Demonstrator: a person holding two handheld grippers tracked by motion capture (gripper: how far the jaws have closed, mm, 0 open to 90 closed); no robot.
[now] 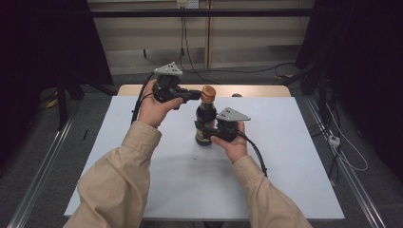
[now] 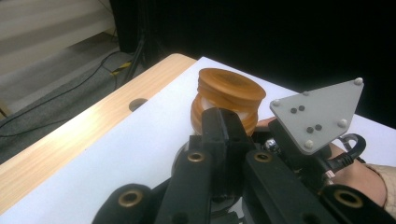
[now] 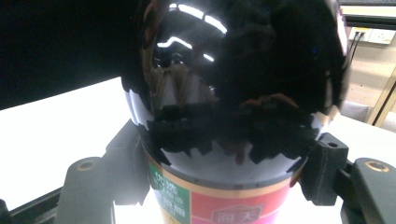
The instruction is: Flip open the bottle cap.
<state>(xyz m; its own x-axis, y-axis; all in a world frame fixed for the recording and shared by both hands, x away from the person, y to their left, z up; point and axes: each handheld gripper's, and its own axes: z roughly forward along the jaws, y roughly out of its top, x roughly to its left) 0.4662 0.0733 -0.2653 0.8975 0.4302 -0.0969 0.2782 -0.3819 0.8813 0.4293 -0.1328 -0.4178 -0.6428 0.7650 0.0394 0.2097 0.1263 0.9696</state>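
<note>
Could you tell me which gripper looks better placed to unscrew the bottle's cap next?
Probably the left gripper: its shut jaws are at the brown cap, while the right gripper is clamped on the bottle, steadying it.

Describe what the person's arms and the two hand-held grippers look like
Both arms wear loose beige sleeves with ribbed cuffs. The left hand-held gripper and right hand-held gripper are black, each topped by a grey three-cornered plate with small studs. A black cable trails from each; brass-coloured screws show on the jaw links.

grey floor (image 1: 43, 142), dark curtains (image 1: 43, 42), trailing cables (image 1: 228, 71)
</note>
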